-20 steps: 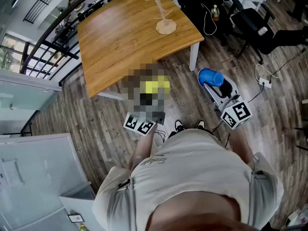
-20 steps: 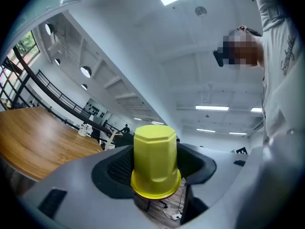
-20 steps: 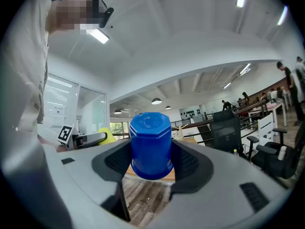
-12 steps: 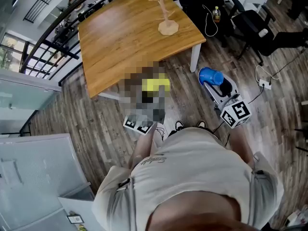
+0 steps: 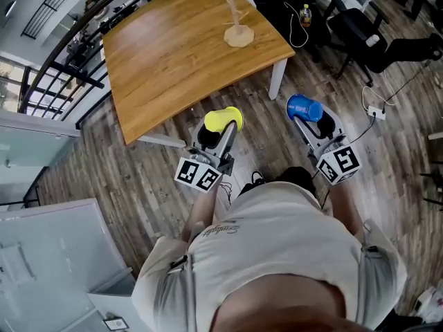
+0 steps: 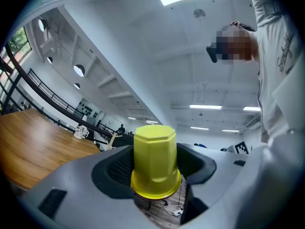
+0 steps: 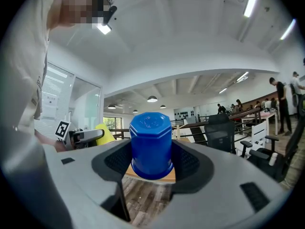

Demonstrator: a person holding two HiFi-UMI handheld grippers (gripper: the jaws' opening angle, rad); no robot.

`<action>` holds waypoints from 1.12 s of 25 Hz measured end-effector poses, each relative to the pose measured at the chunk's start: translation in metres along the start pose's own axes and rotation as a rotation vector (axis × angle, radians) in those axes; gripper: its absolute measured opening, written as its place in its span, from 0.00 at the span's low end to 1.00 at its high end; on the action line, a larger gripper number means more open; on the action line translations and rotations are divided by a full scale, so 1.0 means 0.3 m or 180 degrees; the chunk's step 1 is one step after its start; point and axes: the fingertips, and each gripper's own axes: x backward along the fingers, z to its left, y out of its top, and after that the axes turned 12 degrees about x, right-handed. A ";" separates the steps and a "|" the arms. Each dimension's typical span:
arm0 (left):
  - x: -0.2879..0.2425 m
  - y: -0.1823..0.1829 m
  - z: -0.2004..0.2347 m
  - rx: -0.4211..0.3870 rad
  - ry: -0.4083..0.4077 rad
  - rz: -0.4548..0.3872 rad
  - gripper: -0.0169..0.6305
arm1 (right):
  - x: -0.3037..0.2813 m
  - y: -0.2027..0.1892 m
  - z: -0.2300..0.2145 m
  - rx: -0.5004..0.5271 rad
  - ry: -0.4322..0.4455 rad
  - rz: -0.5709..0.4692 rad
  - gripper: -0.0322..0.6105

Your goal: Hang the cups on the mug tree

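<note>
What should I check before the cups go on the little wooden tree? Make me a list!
1. Yellow cup clamped in the left tongs: ok.
2. Blue cup clamped in the right tongs: ok.
3. Mug tree standing upright on the table: ok.
4. Tree's pegs free of cups: ok.
5. Cups close to the tree: not ok, both hang over the floor, short of the table.
6. Which way the cup handles point: cannot tell.

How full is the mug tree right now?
Empty: the mug tree stands bare; yellow cup in left tongs, blue cup in right tongs.
</note>
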 end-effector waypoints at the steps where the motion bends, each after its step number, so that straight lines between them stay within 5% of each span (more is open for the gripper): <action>1: 0.002 -0.004 0.012 0.0006 -0.0001 0.0019 0.45 | -0.003 -0.003 0.010 0.0010 -0.0014 0.0019 0.43; 13: -0.087 -0.032 0.100 0.0046 0.0002 0.0140 0.45 | -0.083 -0.084 -0.032 -0.0075 -0.0014 0.0129 0.43; 28: -0.516 -0.005 0.190 -0.0106 0.0151 0.0124 0.45 | -0.342 -0.120 -0.436 -0.0124 0.0184 -0.0105 0.43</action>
